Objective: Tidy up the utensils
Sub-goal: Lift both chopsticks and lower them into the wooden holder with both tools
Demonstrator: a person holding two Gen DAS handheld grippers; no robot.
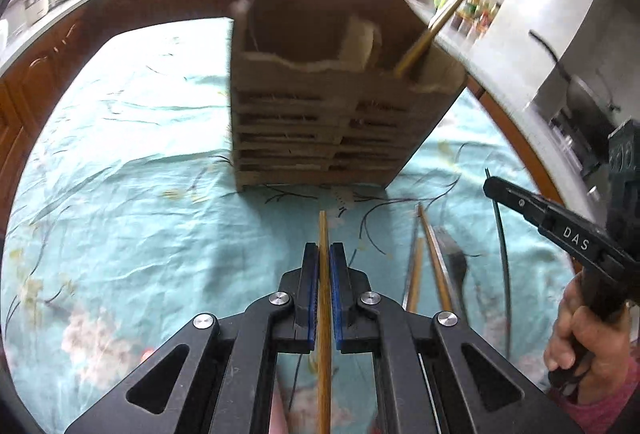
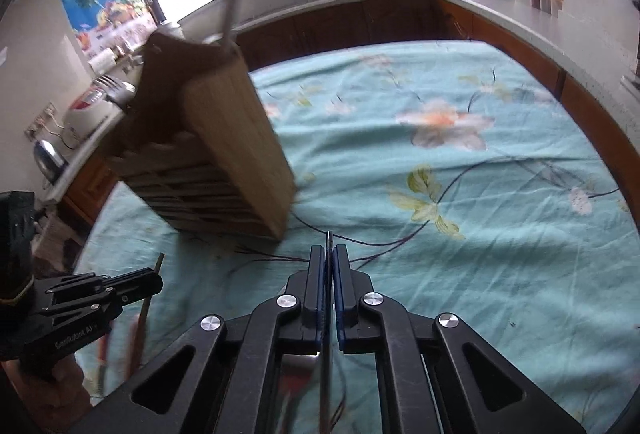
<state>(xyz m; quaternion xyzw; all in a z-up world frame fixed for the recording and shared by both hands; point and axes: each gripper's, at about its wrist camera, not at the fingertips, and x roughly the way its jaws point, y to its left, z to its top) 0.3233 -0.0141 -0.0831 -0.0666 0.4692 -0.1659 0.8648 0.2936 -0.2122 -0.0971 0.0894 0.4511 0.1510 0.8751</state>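
On a teal floral tablecloth (image 1: pixel 120 162) in a kitchen, my left gripper (image 1: pixel 324 254) pinches a wooden chopstick (image 1: pixel 323 298) just in front of the wooden utensil holder (image 1: pixel 320 122). My right gripper (image 2: pixel 329 254) clamps a thin dark utensil (image 2: pixel 329 238) near the holder's corner. More chopsticks (image 1: pixel 432 258) lie loose before the holder; one stands inside it.

White letters "DAS" on the black body of the right gripper (image 1: pixel 489 190), near the hand (image 1: pixel 580 338) holding it. Faint, blurred white lettering on the black body of the left gripper (image 2: pixel 158 280), not readable for certain. Nothing else readable.
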